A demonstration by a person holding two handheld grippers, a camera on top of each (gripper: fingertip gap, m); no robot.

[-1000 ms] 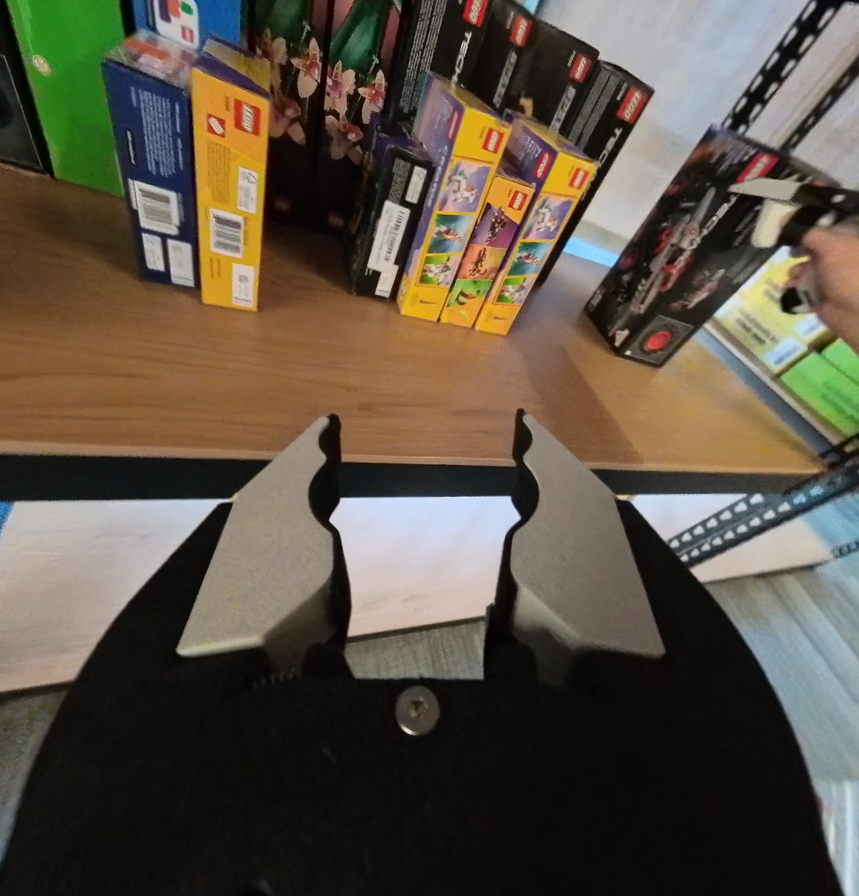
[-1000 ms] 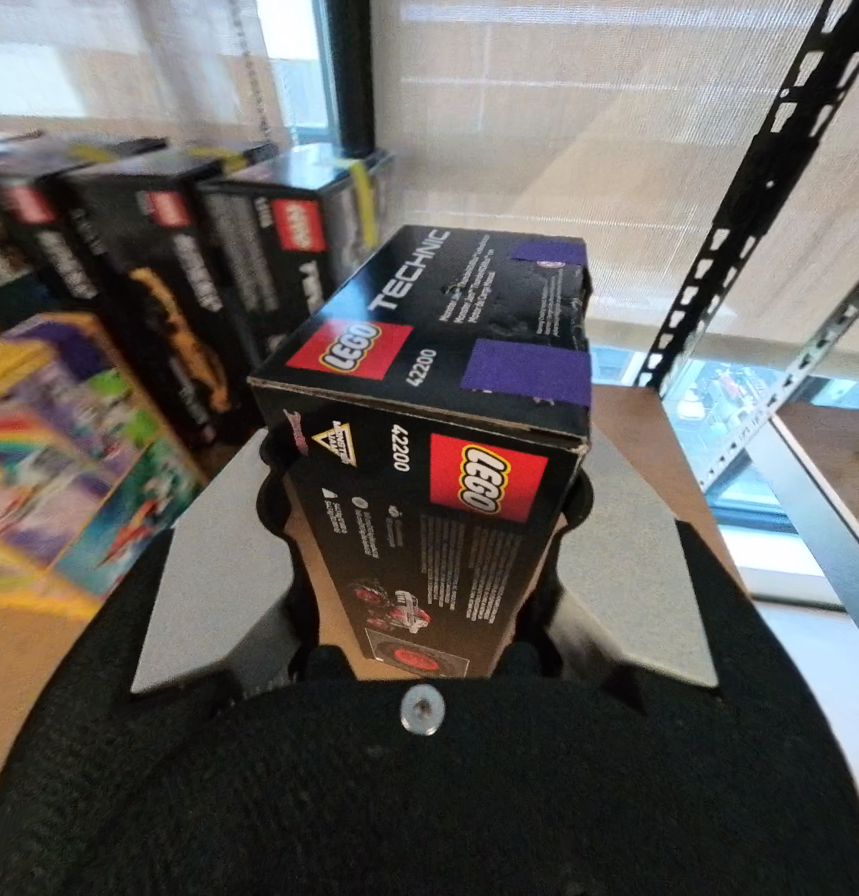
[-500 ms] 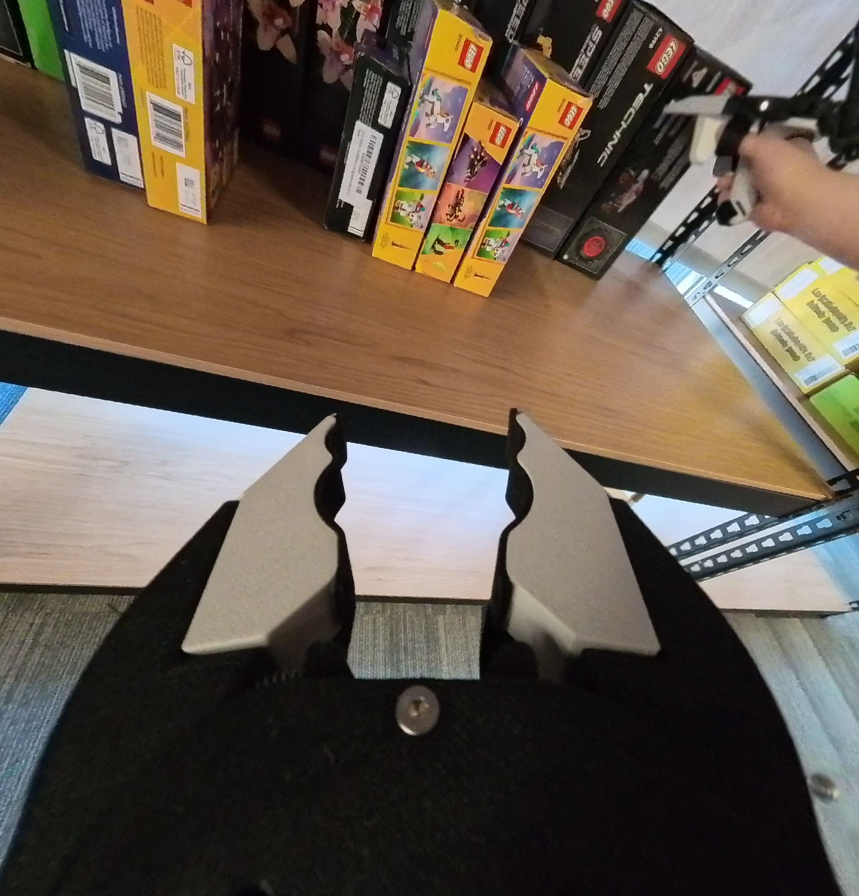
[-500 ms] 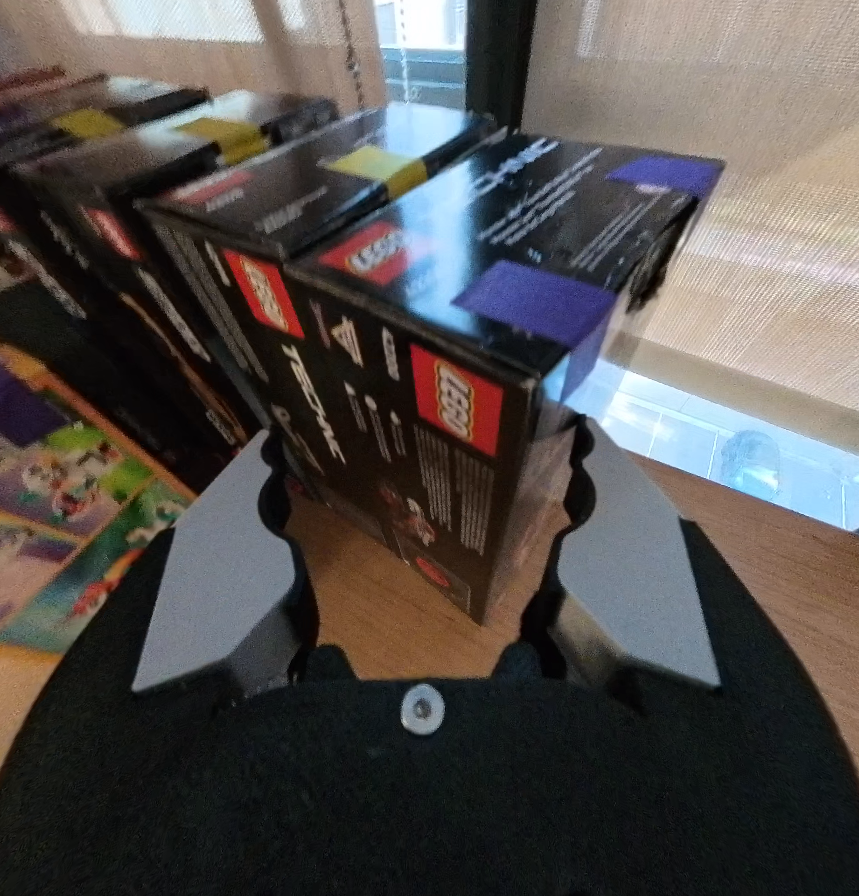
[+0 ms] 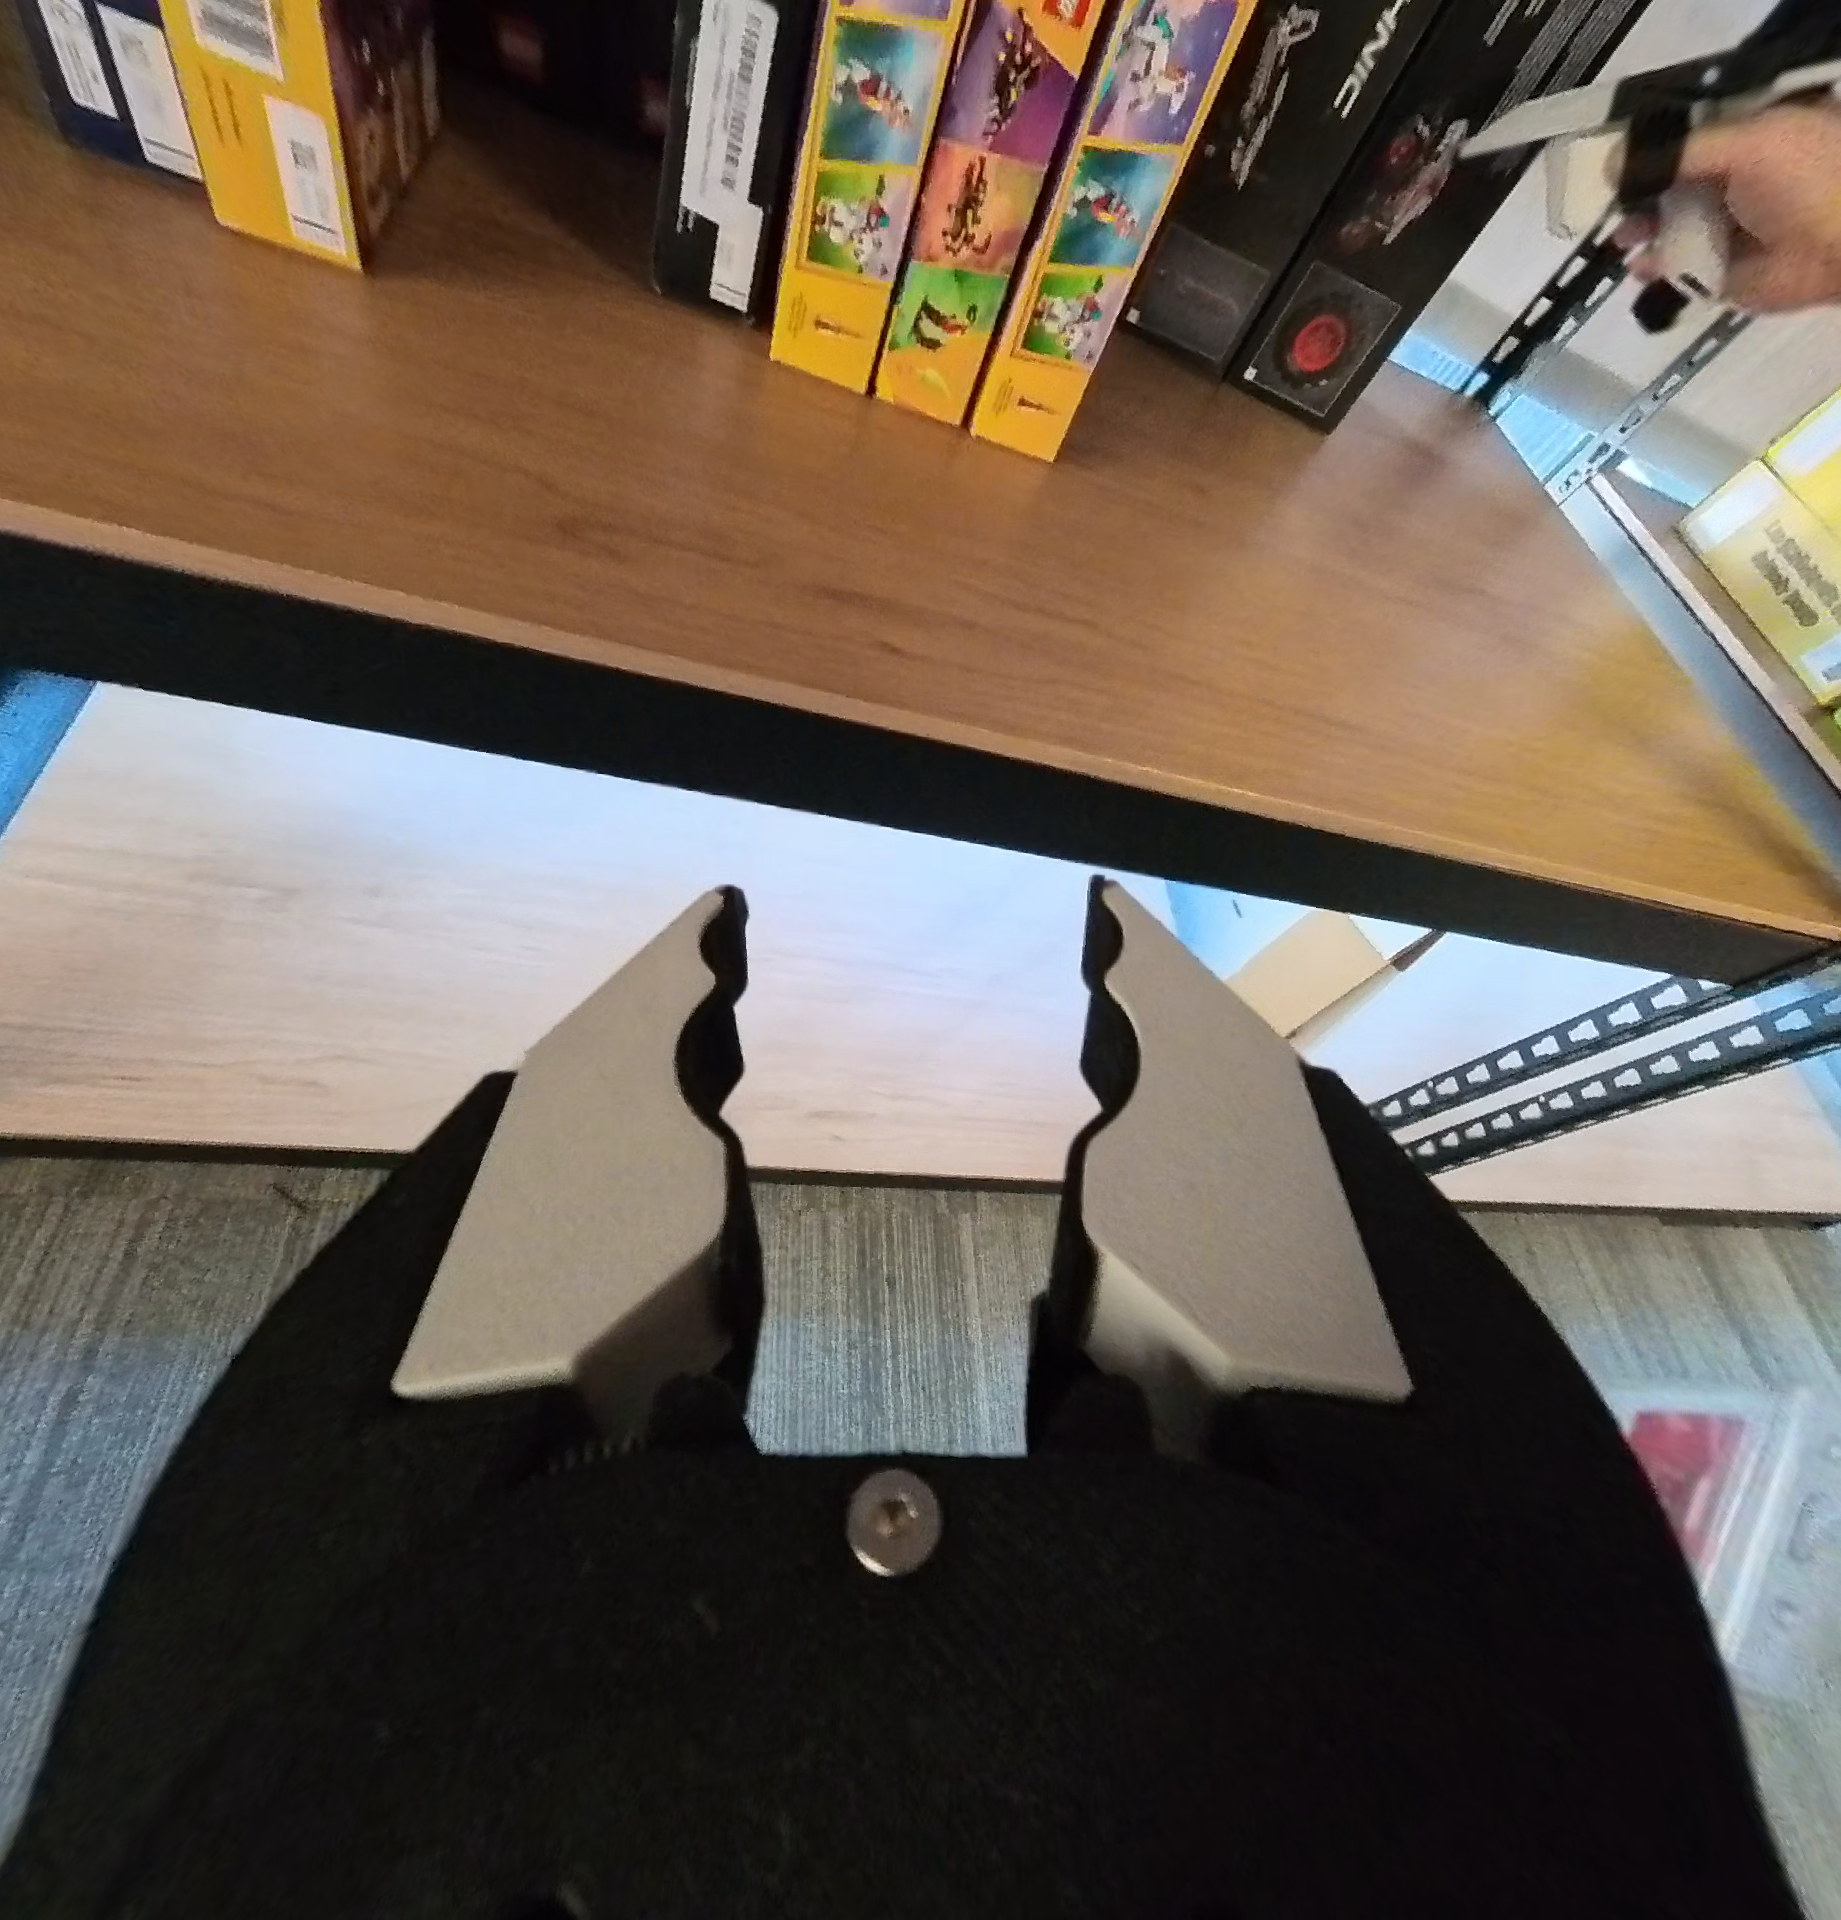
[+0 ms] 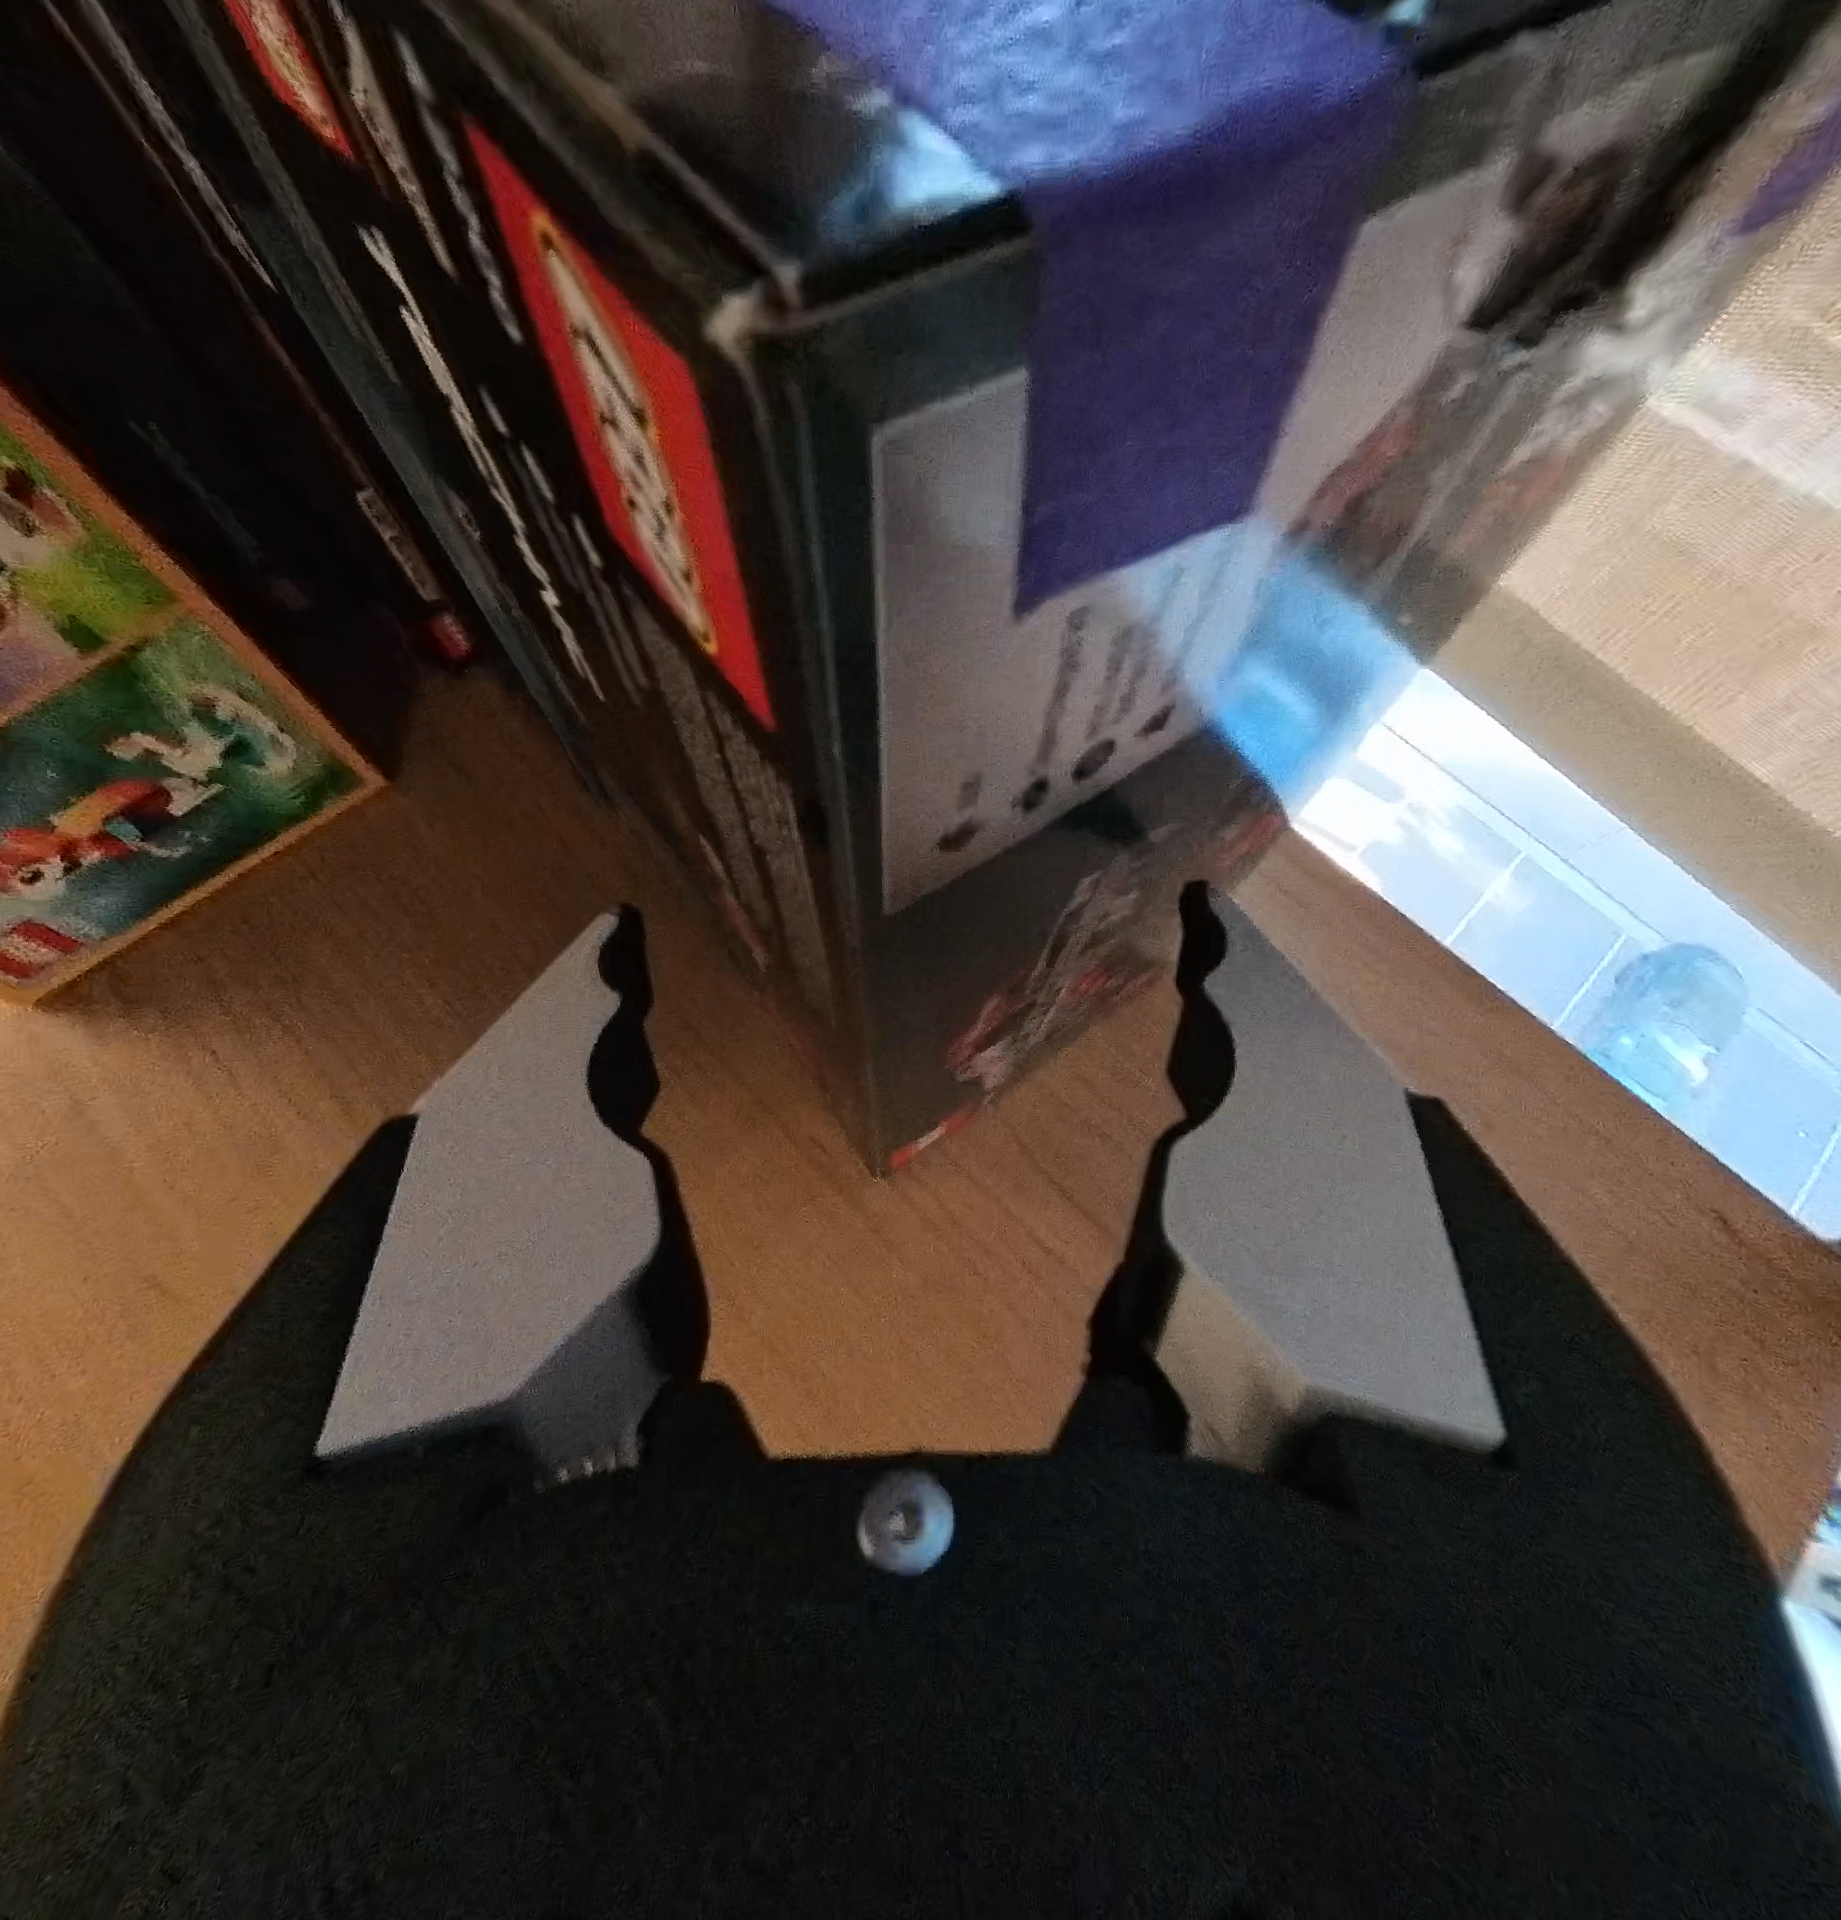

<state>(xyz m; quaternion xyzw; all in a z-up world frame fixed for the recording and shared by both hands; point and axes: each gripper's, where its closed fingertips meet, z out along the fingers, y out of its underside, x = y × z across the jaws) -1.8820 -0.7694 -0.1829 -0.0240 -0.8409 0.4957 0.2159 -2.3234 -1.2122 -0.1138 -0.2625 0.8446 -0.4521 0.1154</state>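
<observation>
My right gripper (image 6: 911,914) is open, its jaws wide apart on either side of the near corner of a black toy box (image 6: 770,790) sealed with purple tape (image 6: 1155,364). The box stands upright on the wooden shelf (image 6: 220,1091), pressed against a row of other black boxes (image 6: 272,312). Neither finger grips it. The same box (image 5: 1352,260) shows in the left wrist view, with the right gripper (image 5: 1643,114) and a hand at its top. My left gripper (image 5: 911,904) is open and empty, below the shelf's front edge (image 5: 895,748).
Three yellow-edged colourful boxes (image 5: 999,208) and more boxes (image 5: 282,135) stand along the shelf's back. A neighbouring rack holds yellow and green boxes (image 5: 1799,561). A lower shelf board (image 5: 376,935), grey carpet (image 5: 116,1351) and perforated metal rails (image 5: 1622,1060) lie below. A window (image 6: 1518,831) is behind the shelf.
My right gripper carried the black box to the row, set it down, let go and opened wide. My left gripper drew back and sank below the shelf edge.
</observation>
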